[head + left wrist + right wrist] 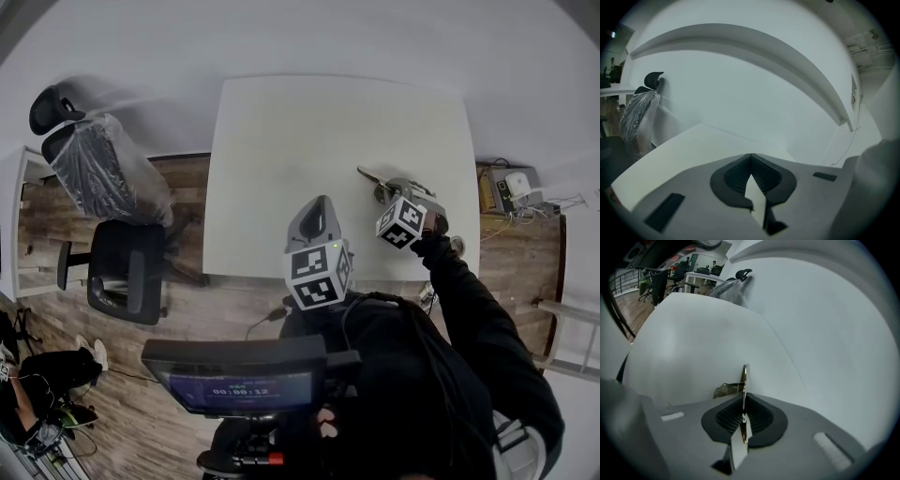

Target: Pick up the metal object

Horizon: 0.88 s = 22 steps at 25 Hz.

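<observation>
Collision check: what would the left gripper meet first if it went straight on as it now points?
Nothing nearby: the left gripper, jaws shut and empty, points over the bare white table toward the wall, which is probably the first contact.

Dark screen [246, 386] at the bottom edge, timer digits reading about 00:00:12, no other legible text

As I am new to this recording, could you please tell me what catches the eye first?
The right tongs clamp a thin metal piece, edge-on, at the right of the white table. The left tongs are shut on nothing near its front edge. A plastic-wrapped chair stands at left.
</observation>
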Each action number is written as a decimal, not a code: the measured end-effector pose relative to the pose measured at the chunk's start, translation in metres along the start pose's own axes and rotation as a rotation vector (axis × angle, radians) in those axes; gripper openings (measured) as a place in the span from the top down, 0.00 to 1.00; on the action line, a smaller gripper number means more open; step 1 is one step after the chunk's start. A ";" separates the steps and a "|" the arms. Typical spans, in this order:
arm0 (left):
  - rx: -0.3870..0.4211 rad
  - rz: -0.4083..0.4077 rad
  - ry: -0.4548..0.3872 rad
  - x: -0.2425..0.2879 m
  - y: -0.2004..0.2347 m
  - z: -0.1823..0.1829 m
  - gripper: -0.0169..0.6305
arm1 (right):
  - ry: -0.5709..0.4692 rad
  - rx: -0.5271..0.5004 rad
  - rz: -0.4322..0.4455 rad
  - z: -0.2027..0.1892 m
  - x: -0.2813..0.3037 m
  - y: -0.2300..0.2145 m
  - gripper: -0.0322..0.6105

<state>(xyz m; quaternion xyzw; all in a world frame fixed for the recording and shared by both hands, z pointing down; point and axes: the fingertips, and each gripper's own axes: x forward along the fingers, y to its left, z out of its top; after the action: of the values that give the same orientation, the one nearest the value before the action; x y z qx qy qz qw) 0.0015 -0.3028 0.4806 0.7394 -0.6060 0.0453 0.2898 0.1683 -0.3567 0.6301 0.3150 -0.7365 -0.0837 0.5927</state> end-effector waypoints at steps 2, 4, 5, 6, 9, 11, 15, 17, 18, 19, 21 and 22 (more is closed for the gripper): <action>-0.001 0.001 0.000 0.000 0.001 0.000 0.97 | -0.001 0.001 0.005 0.000 0.000 -0.001 0.95; -0.001 0.001 -0.002 0.001 0.001 0.000 0.97 | 0.001 0.000 0.014 0.000 0.001 0.000 0.95; 0.000 0.000 -0.002 0.002 0.000 0.001 0.97 | 0.002 -0.001 0.017 0.000 0.001 -0.001 0.95; 0.001 -0.001 -0.003 0.002 -0.001 0.001 0.97 | 0.002 -0.001 0.018 -0.001 0.001 -0.002 0.95; 0.004 -0.003 -0.003 0.003 -0.002 0.003 0.97 | 0.000 -0.004 0.017 -0.001 0.000 -0.003 0.95; 0.006 -0.004 -0.003 0.002 -0.003 0.003 0.97 | -0.003 -0.004 0.014 -0.001 -0.001 -0.003 0.95; 0.011 -0.007 -0.003 0.002 -0.005 0.001 0.97 | -0.019 0.008 0.001 -0.003 -0.005 -0.006 0.95; 0.014 -0.009 -0.001 0.002 -0.006 0.001 0.97 | -0.028 0.024 -0.005 -0.003 -0.009 -0.009 0.95; 0.016 -0.010 -0.001 0.002 -0.007 0.002 0.97 | -0.032 0.032 -0.009 -0.002 -0.011 -0.011 0.95; 0.018 -0.010 -0.002 0.002 -0.007 0.002 0.97 | -0.036 0.041 -0.012 -0.002 -0.012 -0.013 0.95; 0.024 -0.012 -0.004 0.001 -0.008 0.004 0.97 | -0.045 0.054 -0.020 -0.001 -0.017 -0.016 0.95; 0.027 -0.014 -0.006 0.001 -0.009 0.005 0.97 | -0.049 0.058 -0.024 -0.001 -0.019 -0.017 0.95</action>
<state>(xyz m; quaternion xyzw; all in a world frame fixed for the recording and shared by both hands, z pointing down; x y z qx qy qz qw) 0.0087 -0.3052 0.4729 0.7476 -0.6011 0.0493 0.2781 0.1771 -0.3594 0.6061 0.3387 -0.7492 -0.0769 0.5640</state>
